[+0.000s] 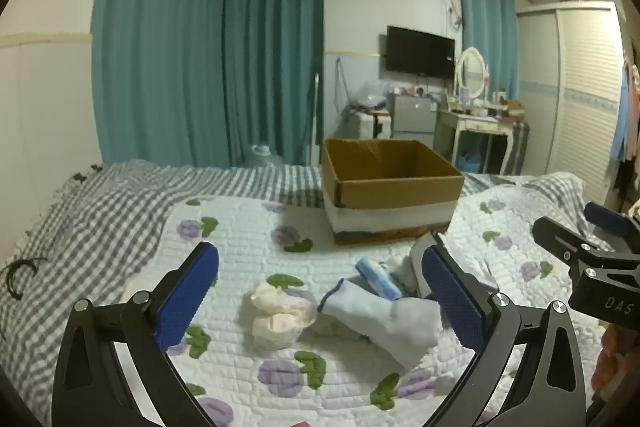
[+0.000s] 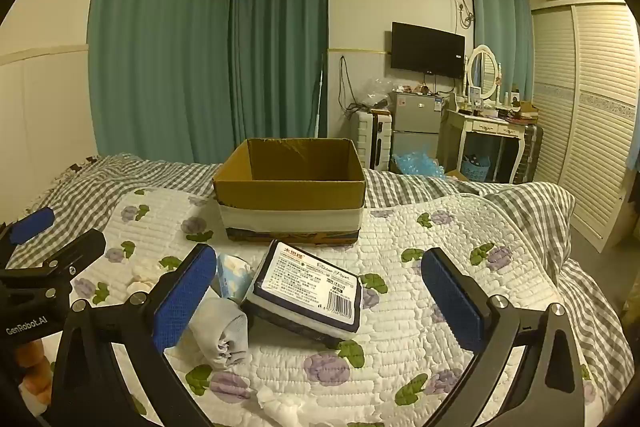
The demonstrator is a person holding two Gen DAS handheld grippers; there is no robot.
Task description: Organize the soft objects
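Soft items lie on the floral quilt [image 1: 248,239]. In the left wrist view a cream cloth bundle [image 1: 280,315] and a rolled pale-blue sock [image 1: 384,319] sit between my open left gripper's [image 1: 320,301] fingers, with a small blue tissue pack [image 1: 378,279] behind. In the right wrist view a navy-and-white tissue packet [image 2: 308,291] lies between my open right gripper's [image 2: 320,301] fingers, leaning on the sock [image 2: 220,331] and the blue pack [image 2: 234,277]. An open cardboard box [image 1: 384,187], also in the right wrist view [image 2: 292,191], stands beyond them. It looks empty.
Grey checked bedding [image 1: 80,211] lies left and behind the quilt. A checked pillow [image 2: 536,211] lies right. A crumpled white tissue [image 2: 280,403] lies near the front edge. The right gripper's body [image 1: 592,259] shows at the left view's right edge. Furniture stands beyond the bed.
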